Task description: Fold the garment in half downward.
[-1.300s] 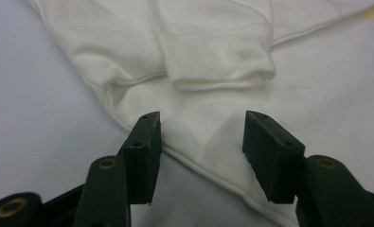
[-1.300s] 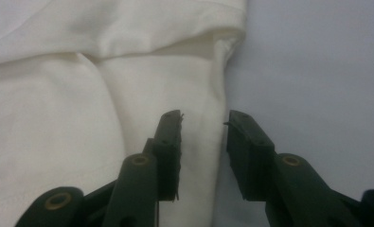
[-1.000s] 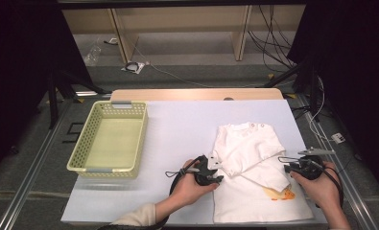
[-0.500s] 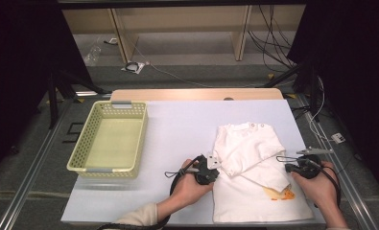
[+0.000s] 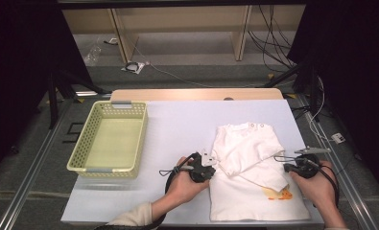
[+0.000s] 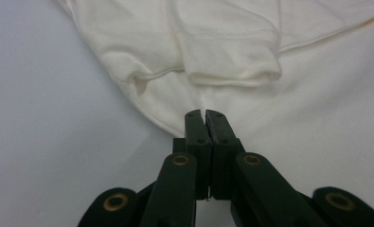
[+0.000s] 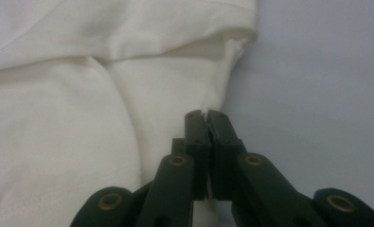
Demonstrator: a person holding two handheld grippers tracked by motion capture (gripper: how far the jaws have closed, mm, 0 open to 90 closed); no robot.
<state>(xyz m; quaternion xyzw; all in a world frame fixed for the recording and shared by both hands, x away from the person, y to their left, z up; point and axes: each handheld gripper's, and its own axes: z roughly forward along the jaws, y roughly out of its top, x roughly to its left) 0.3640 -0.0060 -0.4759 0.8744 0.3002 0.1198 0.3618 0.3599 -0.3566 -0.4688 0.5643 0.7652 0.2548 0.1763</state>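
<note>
White cotton baby shirt [image 5: 254, 177] lies half-folded at the table's right, its side edges pinched by the closed left gripper [image 6: 205, 115] and right gripper [image 7: 205, 114], likely to lift and fold it toward the yellow-green plastic basket [image 5: 81, 152].

Left gripper [image 5: 207, 165] and right gripper [image 5: 292, 165] low over table, both jaws just closed, pressed together.

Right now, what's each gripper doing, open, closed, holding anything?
Left gripper: closed, pinching the left side edge of the white shirt.
Right gripper: closed, pinching the shirt's right side edge.
</note>
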